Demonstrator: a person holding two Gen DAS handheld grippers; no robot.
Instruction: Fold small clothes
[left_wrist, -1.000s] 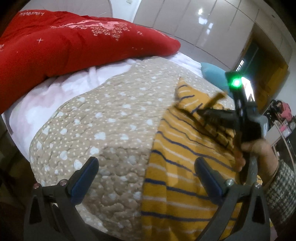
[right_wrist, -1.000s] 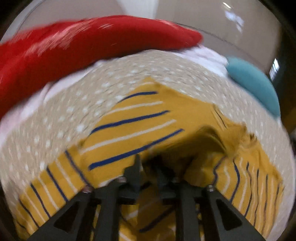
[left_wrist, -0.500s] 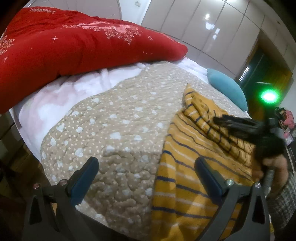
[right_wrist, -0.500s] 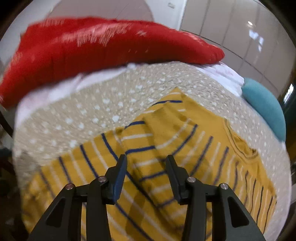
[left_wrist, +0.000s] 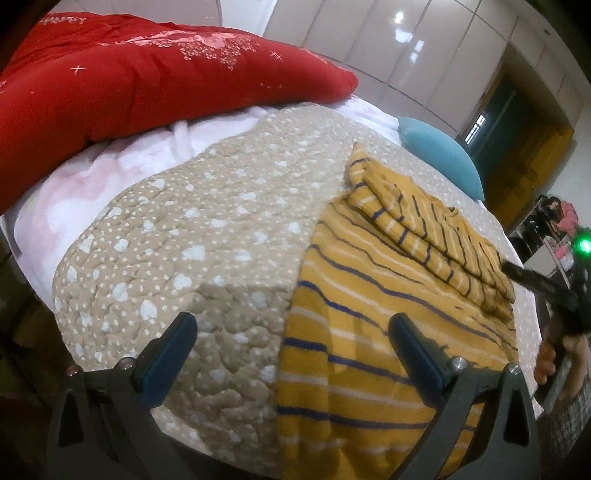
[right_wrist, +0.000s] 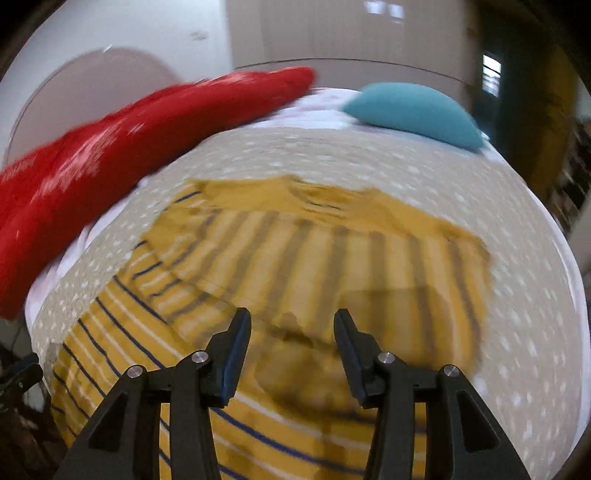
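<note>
A yellow shirt with navy and white stripes (left_wrist: 373, 295) lies on the beige dotted quilt (left_wrist: 207, 236), with one sleeve folded across its chest (left_wrist: 436, 240). It also shows, blurred, in the right wrist view (right_wrist: 332, 258). My left gripper (left_wrist: 291, 343) is open and empty above the shirt's left hem edge. My right gripper (right_wrist: 291, 332) is open and empty above the shirt's middle; it appears at the right edge of the left wrist view (left_wrist: 543, 288).
A red duvet (left_wrist: 129, 77) lies along the far left of the bed. A teal pillow (left_wrist: 439, 155) sits at the far end. A pink-white sheet (left_wrist: 92, 177) shows beside the quilt. Wardrobe doors (left_wrist: 388, 44) stand behind.
My right gripper let go of the sleeve, opened, and drew back to the right. The sleeve now lies folded across the shirt. The left gripper stayed open, shifting slightly.
</note>
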